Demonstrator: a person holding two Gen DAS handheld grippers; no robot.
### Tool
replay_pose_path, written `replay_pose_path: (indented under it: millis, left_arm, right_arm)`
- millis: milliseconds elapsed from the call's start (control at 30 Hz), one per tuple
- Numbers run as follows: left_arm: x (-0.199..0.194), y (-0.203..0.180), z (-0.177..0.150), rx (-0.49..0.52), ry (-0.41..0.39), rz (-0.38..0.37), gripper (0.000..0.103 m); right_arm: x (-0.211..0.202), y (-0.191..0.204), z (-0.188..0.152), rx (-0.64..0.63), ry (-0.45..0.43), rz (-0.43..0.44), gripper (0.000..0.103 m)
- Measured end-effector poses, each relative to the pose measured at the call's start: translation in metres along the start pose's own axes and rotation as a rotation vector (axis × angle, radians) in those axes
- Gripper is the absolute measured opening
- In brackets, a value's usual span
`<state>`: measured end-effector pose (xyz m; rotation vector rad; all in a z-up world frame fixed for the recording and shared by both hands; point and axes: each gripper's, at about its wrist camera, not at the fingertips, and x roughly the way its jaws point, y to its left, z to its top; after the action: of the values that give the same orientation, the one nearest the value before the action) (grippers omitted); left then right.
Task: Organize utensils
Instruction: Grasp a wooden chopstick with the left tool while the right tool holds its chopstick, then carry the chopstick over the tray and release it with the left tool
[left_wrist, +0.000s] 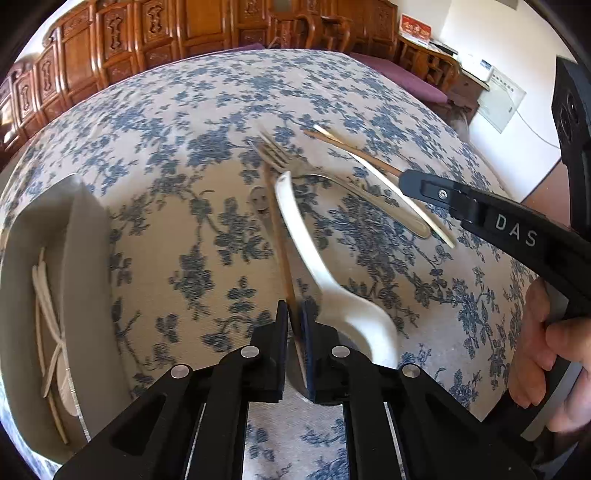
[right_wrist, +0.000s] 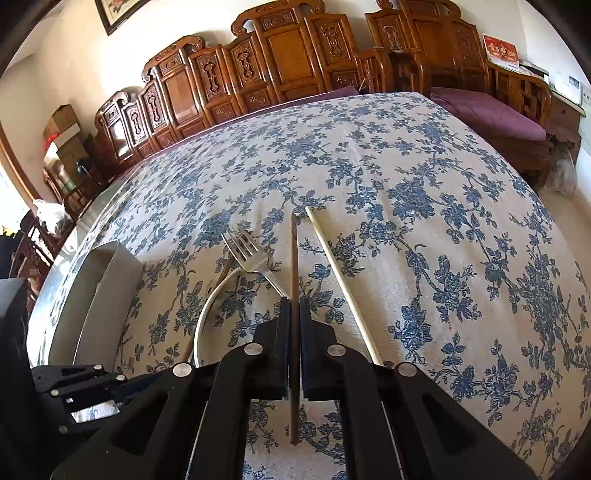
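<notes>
My left gripper is shut on a brown chopstick that runs away from it over the flowered tablecloth. A white spoon lies just right of it, a metal spoon beneath, and a metal fork beyond. My right gripper is shut on another brown chopstick; it also shows in the left wrist view. A white chopstick lies to its right, the fork and white spoon to its left.
A grey organizer tray stands at the left with white chopsticks in one compartment; it also shows in the right wrist view. Carved wooden chairs and a purple-cushioned bench line the table's far side.
</notes>
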<state>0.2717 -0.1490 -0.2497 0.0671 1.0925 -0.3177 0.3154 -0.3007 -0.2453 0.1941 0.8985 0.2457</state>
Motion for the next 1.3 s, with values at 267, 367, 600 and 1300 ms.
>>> replay_pose_path:
  millis: [267,367,600,1300]
  left_arm:
    - [-0.026,0.020,-0.009,-0.027,-0.055,0.015,0.004]
    - [-0.038,0.024,-0.013,-0.026,-0.079,0.029,0.004]
    - [-0.067,0.033,-0.022,-0.028,-0.129,0.054,0.004]
    - [-0.113,0.070,-0.036,-0.077,-0.191,0.124,0.004]
  right_arm:
    - [-0.003,0.004,0.000,-0.013,-0.009,0.002,0.006]
    - [-0.005,0.007,-0.002,-0.022,-0.013,0.003,0.006]
    - [-0.010,0.015,-0.003,-0.048,-0.023,0.008,0.006]
    - [-0.031,0.046,-0.006,-0.133,-0.103,0.066,0.006]
